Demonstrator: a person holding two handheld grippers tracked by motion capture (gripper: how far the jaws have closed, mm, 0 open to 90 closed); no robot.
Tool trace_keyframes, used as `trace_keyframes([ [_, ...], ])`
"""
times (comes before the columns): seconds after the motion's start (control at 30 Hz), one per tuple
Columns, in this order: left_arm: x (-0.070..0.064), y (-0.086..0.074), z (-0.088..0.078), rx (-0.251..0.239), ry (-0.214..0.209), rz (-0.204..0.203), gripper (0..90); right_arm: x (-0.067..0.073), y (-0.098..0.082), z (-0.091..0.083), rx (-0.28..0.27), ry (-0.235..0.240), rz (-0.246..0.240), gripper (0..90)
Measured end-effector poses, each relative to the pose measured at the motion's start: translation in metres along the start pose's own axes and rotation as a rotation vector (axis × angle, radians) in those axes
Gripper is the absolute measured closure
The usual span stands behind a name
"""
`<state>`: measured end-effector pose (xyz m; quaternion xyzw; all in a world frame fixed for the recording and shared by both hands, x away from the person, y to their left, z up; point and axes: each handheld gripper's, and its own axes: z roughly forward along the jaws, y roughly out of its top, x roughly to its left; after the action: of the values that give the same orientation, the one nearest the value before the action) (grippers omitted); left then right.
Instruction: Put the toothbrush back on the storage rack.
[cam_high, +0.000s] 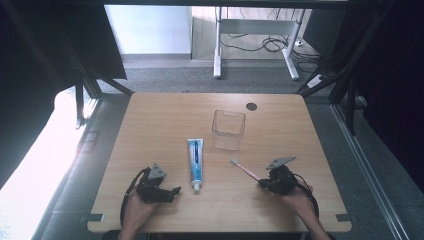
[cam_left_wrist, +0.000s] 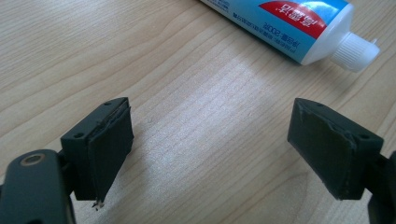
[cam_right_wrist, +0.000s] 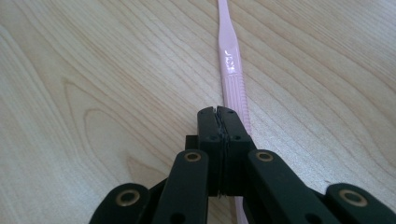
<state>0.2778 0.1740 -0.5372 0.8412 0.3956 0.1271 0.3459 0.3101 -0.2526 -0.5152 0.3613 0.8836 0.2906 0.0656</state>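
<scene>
Lifting the pink toothbrush (cam_right_wrist: 232, 70) calls for reopening the right gripper's (cam_right_wrist: 218, 112) closed, empty fingers; left gripper (cam_left_wrist: 208, 144) fingers gape.

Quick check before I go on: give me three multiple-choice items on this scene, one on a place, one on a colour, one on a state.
1. Where is the toothpaste? A in the box; B flat on the table; C in a gripper.
2. The toothbrush is: A pink; B green; C black.
3. The left gripper is: A open, holding nothing; B shut on the cap; C shut on the brush.

B: the tube lies on bare wood. A: its handle is pale pink. A: the jaws stand wide apart over the table.
</scene>
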Motion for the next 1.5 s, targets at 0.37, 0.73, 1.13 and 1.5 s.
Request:
trace_keyframes([
  [0.37,0.000,0.000,0.000,0.002,-0.002,-0.004,14.4,-0.009,0.015,-0.009,0.104,-0.037,-0.040,79.5],
  [0.73,-0.001,0.000,0.001,0.010,-0.007,-0.001,14.4,-0.012,0.041,-0.010,0.202,-0.038,-0.081,73.8],
  [1.13,-0.002,0.000,0.001,0.015,-0.009,0.004,14.4,-0.004,0.070,0.009,0.379,-0.038,-0.162,73.8],
  [1.5,-0.002,0.000,0.002,0.015,-0.011,0.006,14.4,-0.002,0.078,0.028,0.472,-0.038,-0.193,73.6],
])
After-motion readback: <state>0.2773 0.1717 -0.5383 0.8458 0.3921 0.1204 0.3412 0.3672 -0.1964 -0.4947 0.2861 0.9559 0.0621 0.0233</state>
